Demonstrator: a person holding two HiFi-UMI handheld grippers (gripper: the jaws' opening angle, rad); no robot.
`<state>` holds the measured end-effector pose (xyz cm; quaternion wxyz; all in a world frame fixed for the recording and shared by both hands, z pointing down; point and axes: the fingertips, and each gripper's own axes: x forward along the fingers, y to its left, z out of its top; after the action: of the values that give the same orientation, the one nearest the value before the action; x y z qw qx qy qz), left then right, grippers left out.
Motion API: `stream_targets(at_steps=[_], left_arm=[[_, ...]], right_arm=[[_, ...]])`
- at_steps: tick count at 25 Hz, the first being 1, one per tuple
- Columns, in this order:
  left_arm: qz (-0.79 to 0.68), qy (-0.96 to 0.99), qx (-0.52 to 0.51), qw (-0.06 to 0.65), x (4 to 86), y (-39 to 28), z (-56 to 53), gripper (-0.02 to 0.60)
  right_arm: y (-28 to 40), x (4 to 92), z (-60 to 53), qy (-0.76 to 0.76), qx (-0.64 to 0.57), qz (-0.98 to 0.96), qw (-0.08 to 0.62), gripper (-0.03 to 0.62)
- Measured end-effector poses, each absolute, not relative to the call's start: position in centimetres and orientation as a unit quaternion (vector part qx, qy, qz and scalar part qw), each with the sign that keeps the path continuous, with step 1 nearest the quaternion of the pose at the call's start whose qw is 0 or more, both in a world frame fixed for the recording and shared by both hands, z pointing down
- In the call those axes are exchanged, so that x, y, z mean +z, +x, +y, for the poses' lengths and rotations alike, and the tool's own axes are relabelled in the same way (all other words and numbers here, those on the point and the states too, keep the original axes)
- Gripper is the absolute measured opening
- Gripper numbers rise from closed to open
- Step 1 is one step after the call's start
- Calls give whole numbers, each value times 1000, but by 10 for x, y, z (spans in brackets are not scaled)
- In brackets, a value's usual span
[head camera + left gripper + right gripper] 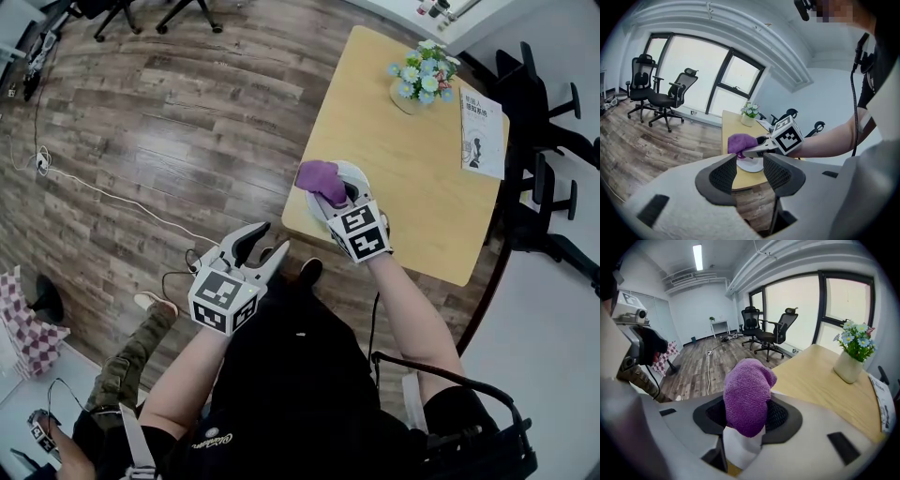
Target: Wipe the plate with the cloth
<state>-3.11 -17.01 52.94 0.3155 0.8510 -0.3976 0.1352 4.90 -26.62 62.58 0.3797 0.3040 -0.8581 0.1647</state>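
Observation:
A white plate [354, 175] lies near the left edge of the wooden table [427, 202]. My right gripper [330, 194] hangs over the plate, shut on a bunched purple cloth [320, 179]. In the right gripper view the cloth [747, 397] fills the gap between the jaws, with the plate [739, 449] just below it. My left gripper [268, 243] is open and empty, off the table over the floor. In its own view the left gripper [750, 171] points at the cloth [740, 143] and the plate [751, 165].
A vase of flowers [419, 80] and a booklet [482, 133] sit at the table's far end. Black office chairs [555, 150] stand to the right. A white cable [117, 198] runs across the wooden floor, and a checkered cloth [28, 325] lies at the left.

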Motion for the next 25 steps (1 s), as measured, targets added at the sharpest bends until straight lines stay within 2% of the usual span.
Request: stream_targets(at_steps=[7,13,21,25], left_arm=[[-387,855,137,317,530,-26,-168,179],[-383,856,140,318,532,-23,-164,179],[-389,855,137,313,529,-24,-165,179],[-390,854,139,314,529,-24,-162,179]], right_arm=[[38,630,-204,253,179,-869,387,170],[42,635,-193,247,187,-867,391,170],[66,605,-259,308,157,-866,361,170],[80,607,-300,344,149,-850,370,170]])
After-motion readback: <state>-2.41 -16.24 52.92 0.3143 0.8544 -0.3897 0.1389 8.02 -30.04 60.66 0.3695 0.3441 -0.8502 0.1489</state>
